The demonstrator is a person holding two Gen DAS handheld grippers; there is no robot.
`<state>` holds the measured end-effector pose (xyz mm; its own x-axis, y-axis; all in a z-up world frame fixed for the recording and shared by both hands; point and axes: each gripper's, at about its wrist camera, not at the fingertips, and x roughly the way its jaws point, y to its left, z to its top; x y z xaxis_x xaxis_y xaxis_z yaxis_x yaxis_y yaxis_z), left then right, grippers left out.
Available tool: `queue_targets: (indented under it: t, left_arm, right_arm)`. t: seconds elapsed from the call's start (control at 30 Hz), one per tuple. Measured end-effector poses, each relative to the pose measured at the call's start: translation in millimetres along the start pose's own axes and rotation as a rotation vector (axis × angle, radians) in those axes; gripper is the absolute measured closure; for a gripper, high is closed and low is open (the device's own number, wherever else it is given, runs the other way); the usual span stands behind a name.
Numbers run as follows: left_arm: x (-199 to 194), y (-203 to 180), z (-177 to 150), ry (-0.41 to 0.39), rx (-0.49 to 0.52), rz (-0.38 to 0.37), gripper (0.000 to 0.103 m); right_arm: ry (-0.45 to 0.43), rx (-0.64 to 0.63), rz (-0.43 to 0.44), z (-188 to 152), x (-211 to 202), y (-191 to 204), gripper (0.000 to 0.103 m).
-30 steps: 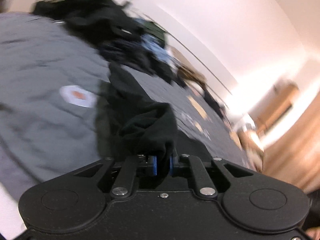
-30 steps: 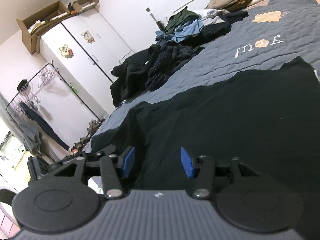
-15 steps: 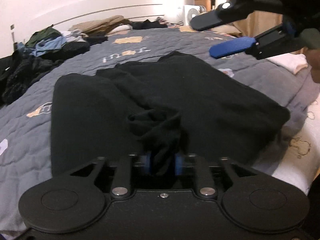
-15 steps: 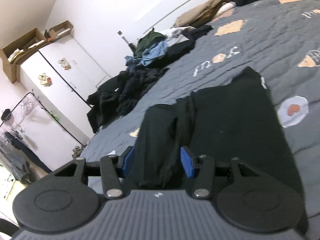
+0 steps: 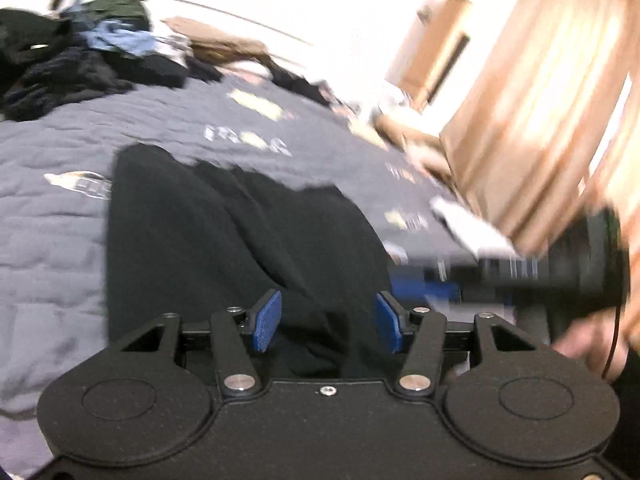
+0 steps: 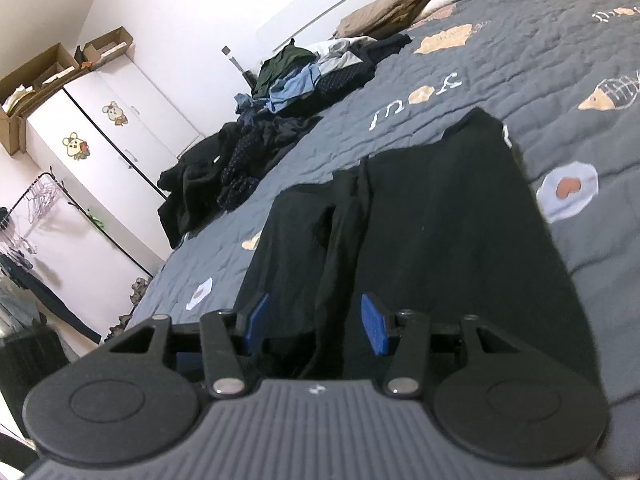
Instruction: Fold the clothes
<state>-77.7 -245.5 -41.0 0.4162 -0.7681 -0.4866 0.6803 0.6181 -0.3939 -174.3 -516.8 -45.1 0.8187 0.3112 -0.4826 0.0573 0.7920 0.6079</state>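
Now that the left gripper [image 5: 327, 326] has let go of the bunched black cloth it pinched half a second ago, its blue fingers [image 5: 266, 322] stand wide apart and hold nothing. That release suggests a fold has just been laid down. The black garment [image 6: 420, 232] lies spread on the grey bed quilt [image 6: 560, 92], one side turned in over the middle so a long ridge runs down it. Its near edge passes under and between the left fingers without being gripped. The right gripper [image 6: 314, 326] is likewise wide open and empty, hovering over the garment's near end. A pile of other clothes [image 6: 296, 80] waits well apart, further up the bed.
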Motion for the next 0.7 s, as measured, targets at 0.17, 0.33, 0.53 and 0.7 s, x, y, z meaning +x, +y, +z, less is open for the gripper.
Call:
queue_targets:
  t: [0.17, 0.33, 0.53, 0.7]
  left_arm:
    - [-17.1, 27.0, 7.8, -0.057, -0.146, 0.033, 0.051]
    - [-26.0, 39.8, 8.5, -0.077, -0.218, 0.020, 0.051]
    - [-38.4, 47.2, 11.0, -0.095, -0.247, 0.028, 0.049]
    - [-42.5, 51.6, 9.8, -0.093, -0.256, 0.038, 0.049]
  right_arm:
    - [0.038, -0.012, -0.007, -23.6, 8.0, 16.2, 0.053]
    - [0.041, 0.002, -0.007, -37.0, 13.8, 24.8, 0.053]
    - [0.058, 0.056, -0.020, -40.5, 32.7, 25.6, 0.053]
    - [0.050, 0.061, -0.058, -43.7, 47.4, 29.1, 0.053]
